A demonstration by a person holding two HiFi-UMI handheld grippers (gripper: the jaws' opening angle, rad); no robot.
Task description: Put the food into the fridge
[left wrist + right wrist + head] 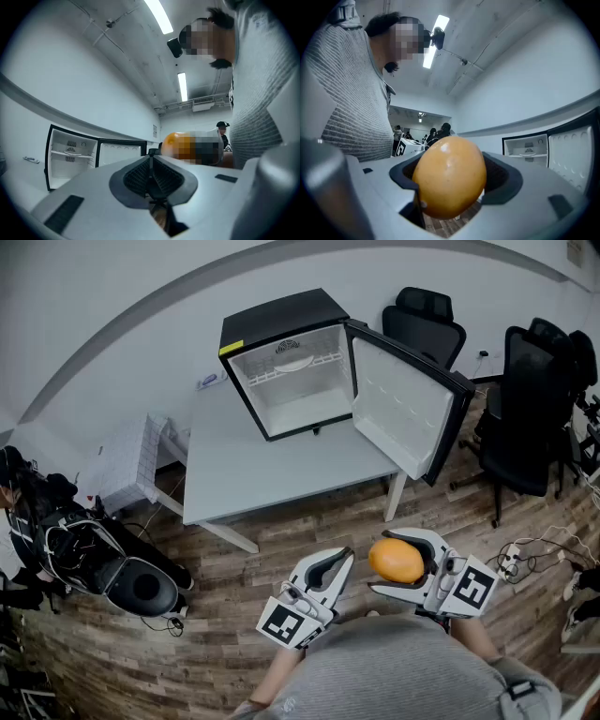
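Note:
A black mini fridge (291, 362) stands on the white table (244, 465) with its door (403, 409) swung wide to the right; its white inside looks bare. My right gripper (382, 563) is shut on a smooth orange-yellow fruit (397, 560), held over the wooden floor in front of the table. In the right gripper view the fruit (449, 176) fills the space between the dark pads, with the fridge (529, 147) far off to the right. My left gripper (345, 559) hangs beside it, shut and holding nothing; its pads (140, 176) meet.
Two black office chairs (427, 324) (539, 409) stand behind and right of the fridge door. A dark round machine with cables (94, 559) sits on the floor at left, next to a white cabinet (127, 460). A power strip (511, 563) lies on the floor at right.

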